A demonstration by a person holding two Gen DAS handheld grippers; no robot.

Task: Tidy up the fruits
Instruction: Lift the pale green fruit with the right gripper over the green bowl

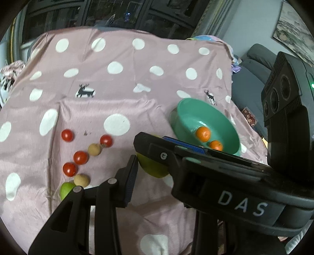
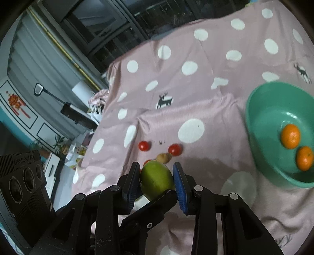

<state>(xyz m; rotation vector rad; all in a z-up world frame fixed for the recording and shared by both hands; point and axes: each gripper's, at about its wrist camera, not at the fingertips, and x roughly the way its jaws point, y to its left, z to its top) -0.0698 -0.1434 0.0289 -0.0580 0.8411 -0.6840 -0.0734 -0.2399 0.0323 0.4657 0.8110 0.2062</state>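
Observation:
A green fruit (image 2: 157,180) hangs above the pink dotted cloth (image 2: 206,98), and my right gripper (image 2: 156,164) is shut on it with a blue pad on each side. My left gripper (image 1: 155,166) comes at the same fruit (image 1: 153,168) crosswise. One of its pads touches the fruit's left side, and the right gripper's body hides its other finger. A left finger (image 2: 157,202) lies against the fruit's near side. The teal bowl (image 2: 255,109) at the right holds two oranges (image 2: 290,136). Several cherry tomatoes (image 1: 80,157), two beige fruits (image 1: 94,149) and another green fruit (image 1: 66,190) lie on the cloth.
The cloth (image 1: 137,64) drops off at the table's far and right edges. A grey sofa (image 1: 251,78) stands beyond the right edge. A white cabinet (image 2: 23,109) and a long-handled tool (image 2: 68,109) are off the left side. Dark windows (image 1: 98,13) fill the back.

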